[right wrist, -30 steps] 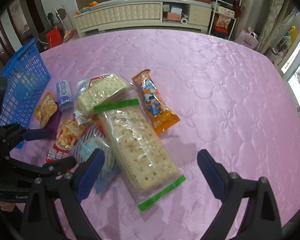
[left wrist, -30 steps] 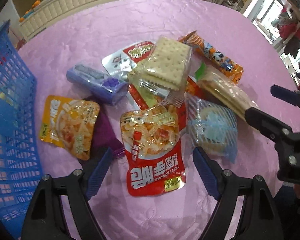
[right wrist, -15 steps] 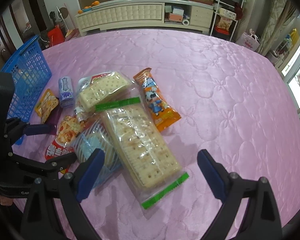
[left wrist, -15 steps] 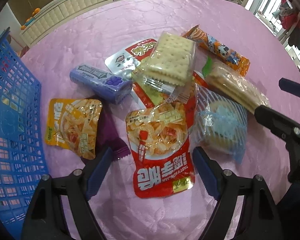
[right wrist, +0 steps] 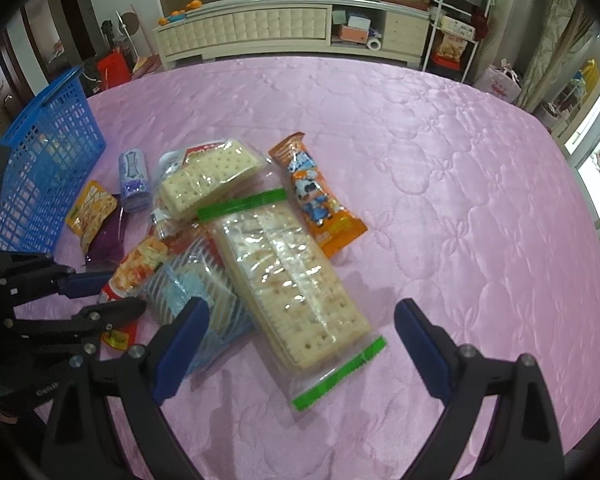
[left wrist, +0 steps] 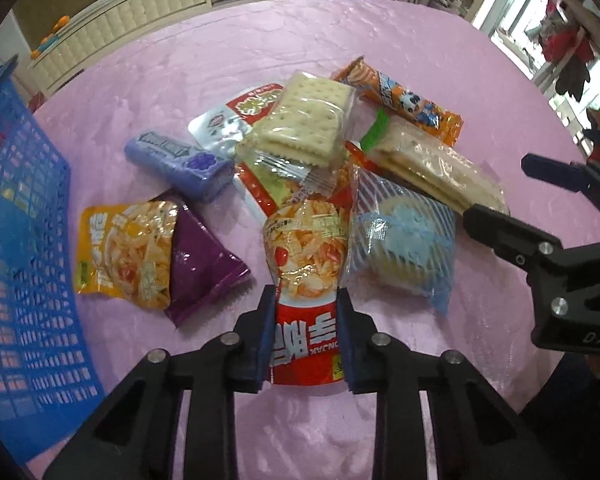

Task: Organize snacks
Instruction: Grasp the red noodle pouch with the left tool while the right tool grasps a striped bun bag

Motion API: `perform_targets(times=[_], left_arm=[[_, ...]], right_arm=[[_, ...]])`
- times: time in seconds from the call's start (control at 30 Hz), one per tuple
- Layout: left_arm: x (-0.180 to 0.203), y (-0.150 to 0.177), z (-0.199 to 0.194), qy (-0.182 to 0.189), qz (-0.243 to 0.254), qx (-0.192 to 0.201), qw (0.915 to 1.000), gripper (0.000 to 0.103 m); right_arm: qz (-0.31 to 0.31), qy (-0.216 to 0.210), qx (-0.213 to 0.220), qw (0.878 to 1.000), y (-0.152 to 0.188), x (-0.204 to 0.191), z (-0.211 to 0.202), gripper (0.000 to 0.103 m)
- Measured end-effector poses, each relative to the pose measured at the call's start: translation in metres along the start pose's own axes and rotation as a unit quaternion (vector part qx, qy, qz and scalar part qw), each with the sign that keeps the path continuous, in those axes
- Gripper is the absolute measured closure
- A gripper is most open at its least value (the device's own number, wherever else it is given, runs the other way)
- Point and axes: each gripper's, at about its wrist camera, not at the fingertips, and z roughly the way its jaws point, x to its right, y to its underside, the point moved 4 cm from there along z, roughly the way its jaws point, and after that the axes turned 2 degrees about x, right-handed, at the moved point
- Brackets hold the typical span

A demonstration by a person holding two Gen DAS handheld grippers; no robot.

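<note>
Pink quilted cloth [right wrist: 440,168] covers the whole table, with a long cream cabinet [right wrist: 260,28] against the far wall behind it. At about nine o'clock from the snack pile stands a blue mesh basket [left wrist: 16,240]; through its lattice I cannot make out anything inside. The loose snacks lie in a heap on the cloth outside it: a yellow chip pouch [left wrist: 124,252] nearest the basket, partly overlapping a purple packet [left wrist: 204,264], a lilac wrapped bar [left wrist: 176,164] at eleven o'clock, a square cracker pack [left wrist: 304,120] on top of the heap, an orange cartoon wrapper [left wrist: 404,100] at one o'clock, a long cracker sleeve with green ends [right wrist: 288,276] at three o'clock, and a blue-striped clear bag [left wrist: 400,244] just beside it.

From the left wrist view the left gripper [left wrist: 305,344] points steeply down at the table, and its blue pads press both sides of the red snack pouch [left wrist: 304,264], whose lower end is pinched narrow between them while the upper end lies tucked under the cracker pack at the near edge of the heap.

From the right wrist view the right gripper [right wrist: 300,344] hangs tilted down over the near end of the long cracker sleeve, its jaws spread wide to either side and touching nothing.
</note>
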Motion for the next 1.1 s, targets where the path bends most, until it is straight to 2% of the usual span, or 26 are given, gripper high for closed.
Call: perform_targets(times=[0.2,0.33,0.47,0.63,0.77,0.83,1.1], left_arm=[[-0.009,0.004,-0.025,-0.002,-0.002,0.032,0.9995,0.078],[-0.011,0.008,-0.036,-0.007,0.004,0.047,0.9989,0.078],[-0.014,0.013,-0.04,-0.012,-0.001,0.058,0.9982,0.078],[-0.002,0.022,-0.053,-0.023,0.0,0.067,0.9975,0.078],[-0.016,0.024,-0.051,-0.012,-0.004,0.07,0.9975,0.077],[-0.019,0.026,-0.05,-0.009,-0.006,0.072,0.9973,0.077],[-0.027,0.031,-0.046,-0.003,-0.018,0.066,0.9977,0.077]], right_arm=[[-0.006,-0.021,0.008,1.0,0.0,-0.008,-0.005,0.007],[-0.033,-0.055,0.014,0.998,0.002,-0.024,-0.007,0.007],[-0.073,-0.069,0.01,0.995,0.004,-0.041,-0.003,0.007],[-0.118,-0.064,0.011,0.991,0.005,-0.055,0.006,0.01],[-0.14,-0.045,0.003,0.989,0.008,-0.06,0.018,0.01],[-0.141,-0.051,-0.008,0.989,0.009,-0.061,0.023,0.014],[-0.171,-0.056,0.005,0.984,0.013,-0.074,0.025,0.025]])
